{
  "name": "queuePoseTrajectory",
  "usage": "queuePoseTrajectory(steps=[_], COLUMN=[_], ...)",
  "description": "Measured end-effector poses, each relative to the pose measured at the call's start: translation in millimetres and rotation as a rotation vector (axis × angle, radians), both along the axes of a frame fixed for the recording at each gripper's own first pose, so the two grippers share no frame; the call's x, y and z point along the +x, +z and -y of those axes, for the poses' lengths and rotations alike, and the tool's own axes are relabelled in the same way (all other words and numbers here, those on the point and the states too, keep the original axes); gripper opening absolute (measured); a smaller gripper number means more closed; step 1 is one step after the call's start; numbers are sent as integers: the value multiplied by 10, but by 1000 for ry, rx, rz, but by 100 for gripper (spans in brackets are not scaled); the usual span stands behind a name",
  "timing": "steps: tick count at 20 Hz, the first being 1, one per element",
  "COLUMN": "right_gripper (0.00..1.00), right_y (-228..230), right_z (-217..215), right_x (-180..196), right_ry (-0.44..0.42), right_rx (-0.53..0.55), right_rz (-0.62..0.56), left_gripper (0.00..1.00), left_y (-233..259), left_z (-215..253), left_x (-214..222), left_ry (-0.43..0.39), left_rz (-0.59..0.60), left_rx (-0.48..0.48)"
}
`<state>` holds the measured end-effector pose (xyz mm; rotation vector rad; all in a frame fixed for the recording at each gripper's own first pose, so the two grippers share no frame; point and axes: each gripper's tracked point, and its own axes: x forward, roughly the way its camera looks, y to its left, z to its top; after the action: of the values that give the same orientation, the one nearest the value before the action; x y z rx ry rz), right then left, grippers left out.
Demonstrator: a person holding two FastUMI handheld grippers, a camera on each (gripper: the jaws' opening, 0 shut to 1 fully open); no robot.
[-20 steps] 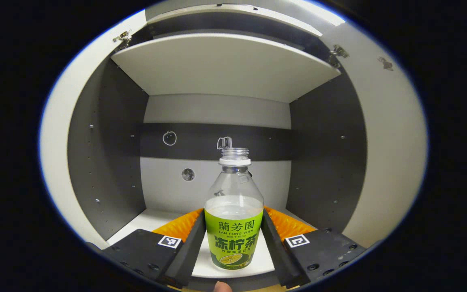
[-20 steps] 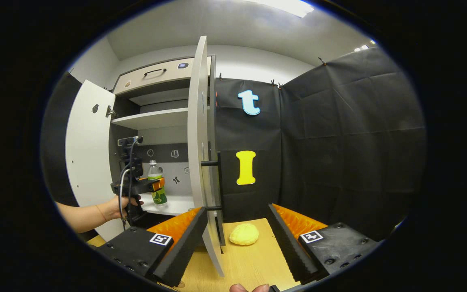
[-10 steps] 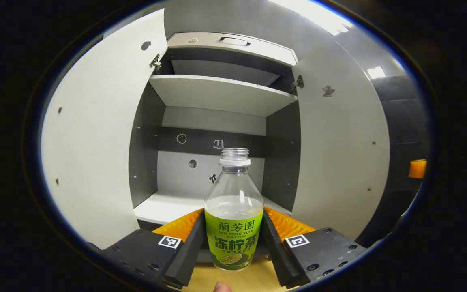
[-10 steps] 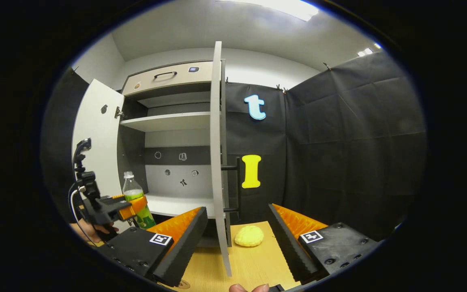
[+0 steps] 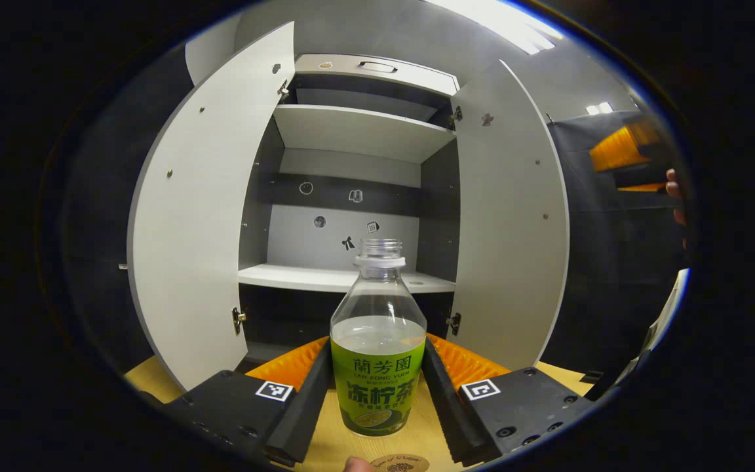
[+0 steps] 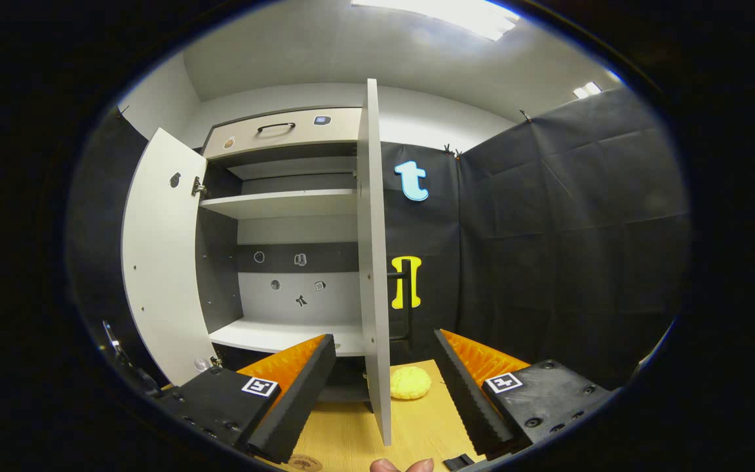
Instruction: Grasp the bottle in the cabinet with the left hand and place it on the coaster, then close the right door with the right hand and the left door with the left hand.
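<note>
The left hand-held gripper (image 5: 377, 387) pinches the bottle (image 5: 377, 354) clear of the cabinet (image 5: 351, 164), just beyond the coaster (image 5: 400, 463); lowering onto it comes next, while the right hand-held gripper (image 6: 384, 387) stands spread.

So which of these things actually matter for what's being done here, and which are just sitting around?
Part of the job:
- bottle, held between the left gripper fingers
- coaster on the wooden table
- right door, open
- left door, open
- right gripper, open, facing the right door's edge

Just lying about:
- yellow lumpy thing on the table
- top drawer
</note>
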<state>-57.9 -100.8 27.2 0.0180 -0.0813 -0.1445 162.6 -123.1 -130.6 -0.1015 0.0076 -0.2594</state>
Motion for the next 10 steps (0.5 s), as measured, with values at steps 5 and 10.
queuePoseTrajectory(steps=[5, 10], right_gripper=[98, 98], right_y=[7, 4], right_z=[-65, 40], right_x=[44, 76], right_ry=[-11, -51], right_rx=[-22, -31], right_rz=[-13, -28], left_gripper=[78, 78], left_y=[-378, -732], left_z=[144, 288], left_x=[-123, -250], left_ry=[-87, -160], left_rz=[4, -49], left_rx=[50, 46])
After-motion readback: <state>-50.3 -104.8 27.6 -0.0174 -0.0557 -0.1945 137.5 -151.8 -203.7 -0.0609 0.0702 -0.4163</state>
